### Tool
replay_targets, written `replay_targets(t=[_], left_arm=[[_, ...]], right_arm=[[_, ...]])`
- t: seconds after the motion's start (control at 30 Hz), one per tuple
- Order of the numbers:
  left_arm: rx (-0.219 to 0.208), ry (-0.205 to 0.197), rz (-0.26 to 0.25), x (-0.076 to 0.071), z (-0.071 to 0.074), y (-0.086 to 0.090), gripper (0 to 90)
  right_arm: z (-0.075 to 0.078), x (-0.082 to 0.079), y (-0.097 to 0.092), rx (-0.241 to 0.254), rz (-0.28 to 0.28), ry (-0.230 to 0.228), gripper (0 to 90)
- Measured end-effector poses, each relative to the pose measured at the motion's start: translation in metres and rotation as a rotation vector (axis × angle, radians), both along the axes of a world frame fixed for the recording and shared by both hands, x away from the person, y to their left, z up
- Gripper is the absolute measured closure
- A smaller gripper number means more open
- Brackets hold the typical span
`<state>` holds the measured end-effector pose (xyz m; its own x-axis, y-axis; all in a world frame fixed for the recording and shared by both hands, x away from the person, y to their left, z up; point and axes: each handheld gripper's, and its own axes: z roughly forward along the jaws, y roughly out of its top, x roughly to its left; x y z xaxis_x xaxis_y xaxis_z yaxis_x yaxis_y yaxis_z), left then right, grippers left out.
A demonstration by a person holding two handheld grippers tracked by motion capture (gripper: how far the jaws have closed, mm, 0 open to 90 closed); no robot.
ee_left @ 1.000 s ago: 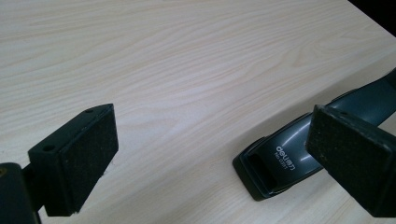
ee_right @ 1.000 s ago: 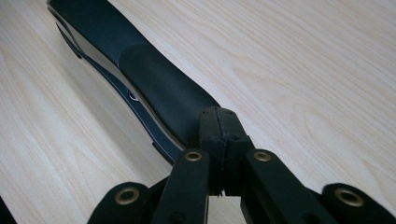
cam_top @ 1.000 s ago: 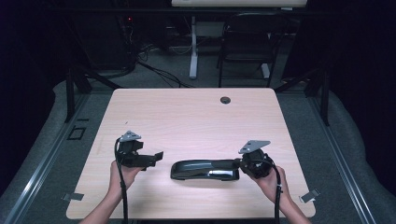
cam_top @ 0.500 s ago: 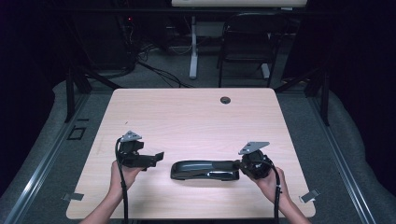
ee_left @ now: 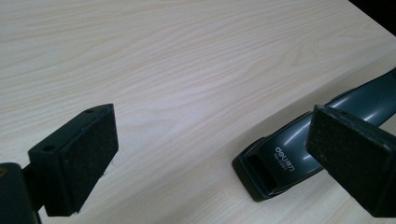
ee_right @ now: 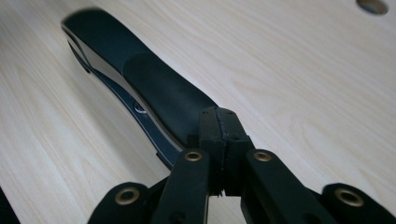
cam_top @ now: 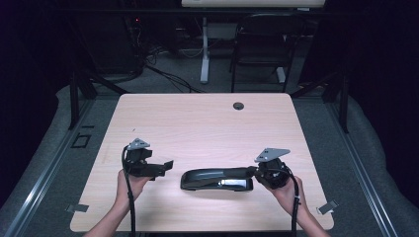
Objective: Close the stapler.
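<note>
Currently: right gripper [ee_right: 219,135] jaws pressed together, tips at stapler [ee_right: 154,93] right end, nothing pinched. Left gripper [ee_left: 210,154] jaws spread wide, just off stapler's other end. Stapler flat on table [cam_top: 207,128], near front edge.

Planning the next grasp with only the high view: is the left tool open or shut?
Observer: Open. The left tool has its jaws wide apart.
Operator: And the right one?
Observer: The right tool is shut, pads together at the near end of the stapler.
Operator: Any marking on the stapler?
Observer: Yes, pale lettering on the end that faces the left tool.
</note>
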<state>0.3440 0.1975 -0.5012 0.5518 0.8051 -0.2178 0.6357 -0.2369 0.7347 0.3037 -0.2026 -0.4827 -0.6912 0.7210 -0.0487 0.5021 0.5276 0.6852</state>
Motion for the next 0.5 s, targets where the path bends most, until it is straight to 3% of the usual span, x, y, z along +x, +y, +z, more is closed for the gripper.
replay_targets(t=[0.07,0.23,0.5], left_arm=[[0.000,0.002,-0.002,-0.0001,-0.0002,-0.0001,3.1],[-0.011,-0.007,0.002,-0.0007,0.0001,0.0002,2.9],[-0.014,-0.013,0.006,-0.0010,0.0005,-0.0001,2.5]], right_arm=[[0.0019,-0.0008,0.0022,-0.020,0.006,-0.005,87.8],[0.0016,0.0007,0.0009,-0.009,0.002,-0.008,78.5],[0.0088,0.0022,-0.0068,0.013,-0.003,-0.013,56.2]])
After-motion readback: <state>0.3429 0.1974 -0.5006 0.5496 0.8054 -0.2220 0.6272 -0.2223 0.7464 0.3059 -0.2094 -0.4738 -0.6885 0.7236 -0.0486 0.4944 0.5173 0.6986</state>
